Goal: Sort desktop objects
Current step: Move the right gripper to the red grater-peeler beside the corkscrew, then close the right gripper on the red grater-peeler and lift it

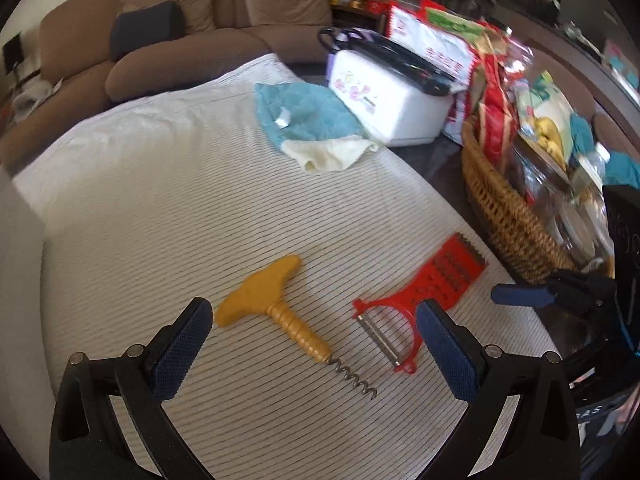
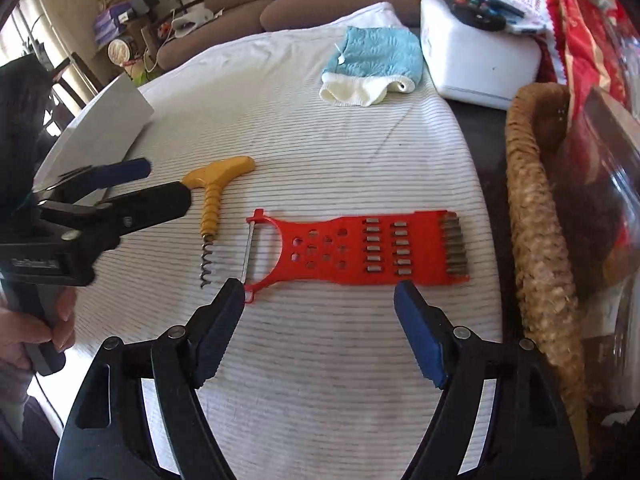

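Observation:
A yellow-handled corkscrew (image 1: 264, 292) and a red flat grater with a peeler blade (image 1: 432, 280) lie side by side on the striped white cloth (image 1: 160, 200). My left gripper (image 1: 314, 308) hovers open over the corkscrew's shaft and the peeler end, holding nothing. In the right wrist view the corkscrew (image 2: 212, 196) lies left of the grater (image 2: 360, 248). My right gripper (image 2: 320, 292) stands open just in front of the grater's near edge, its pads empty. The left gripper (image 2: 168, 182) shows there at the left, open beside the corkscrew's handle, held by a hand (image 2: 24, 340).
A blue and cream towel (image 2: 372, 64) lies at the cloth's far side, next to a white box (image 2: 476, 60) topped with dark items. A wicker basket (image 2: 536, 240) full of packets lines the right edge. A white board (image 2: 100, 128) lies at the left. A brown sofa (image 1: 180, 40) stands behind.

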A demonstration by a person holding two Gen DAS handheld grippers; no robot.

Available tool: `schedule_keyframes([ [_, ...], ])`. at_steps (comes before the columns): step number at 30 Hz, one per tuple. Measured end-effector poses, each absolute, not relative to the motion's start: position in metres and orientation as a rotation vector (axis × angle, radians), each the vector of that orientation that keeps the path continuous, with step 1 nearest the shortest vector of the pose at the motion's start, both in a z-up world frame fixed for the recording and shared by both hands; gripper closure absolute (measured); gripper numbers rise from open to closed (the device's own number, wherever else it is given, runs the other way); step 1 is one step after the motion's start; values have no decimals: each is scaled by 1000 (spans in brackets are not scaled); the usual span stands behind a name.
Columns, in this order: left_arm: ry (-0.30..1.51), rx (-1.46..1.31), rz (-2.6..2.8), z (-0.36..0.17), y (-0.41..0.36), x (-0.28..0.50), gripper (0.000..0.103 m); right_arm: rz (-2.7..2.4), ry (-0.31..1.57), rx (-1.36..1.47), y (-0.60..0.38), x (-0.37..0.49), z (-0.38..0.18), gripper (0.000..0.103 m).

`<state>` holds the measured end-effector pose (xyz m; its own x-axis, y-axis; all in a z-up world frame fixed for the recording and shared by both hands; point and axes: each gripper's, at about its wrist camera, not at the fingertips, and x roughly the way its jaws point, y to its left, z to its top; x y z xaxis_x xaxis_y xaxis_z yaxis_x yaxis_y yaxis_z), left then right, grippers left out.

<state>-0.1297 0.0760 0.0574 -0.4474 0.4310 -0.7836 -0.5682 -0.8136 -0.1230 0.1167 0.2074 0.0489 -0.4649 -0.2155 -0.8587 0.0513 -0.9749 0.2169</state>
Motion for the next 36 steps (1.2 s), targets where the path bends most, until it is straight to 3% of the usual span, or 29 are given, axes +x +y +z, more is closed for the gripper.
schedule_keyframes([
  [7, 412, -1087, 2035, 44, 126, -114, 0, -2532, -313, 1468, 218, 160, 67, 25],
  [20, 691, -1055, 1854, 14, 155, -110, 1, -2554, -175, 1432, 226, 175, 82, 28],
  [22, 762, -1068, 1860, 4, 159, -109, 10, -2571, -163, 1397, 226, 177, 88, 27],
  [23, 744, -1079, 1860, 3, 157, -110, 11, -2578, -157, 1389, 225, 176, 90, 27],
  [25, 681, -1112, 1865, 5, 152, -113, 27, -2577, -158, 1381, 224, 174, 91, 27],
  [27, 635, -1135, 1887, 6, 144, -109, 35, -2569, -166, 1381, 221, 173, 90, 27],
  [33, 416, -1241, 2014, 8, 102, -90, 38, -2522, -262, 1387, 219, 164, 81, 27],
  [36, 259, -1285, 2075, 8, 73, -69, 39, -2471, -402, 1385, 218, 158, 74, 27],
])
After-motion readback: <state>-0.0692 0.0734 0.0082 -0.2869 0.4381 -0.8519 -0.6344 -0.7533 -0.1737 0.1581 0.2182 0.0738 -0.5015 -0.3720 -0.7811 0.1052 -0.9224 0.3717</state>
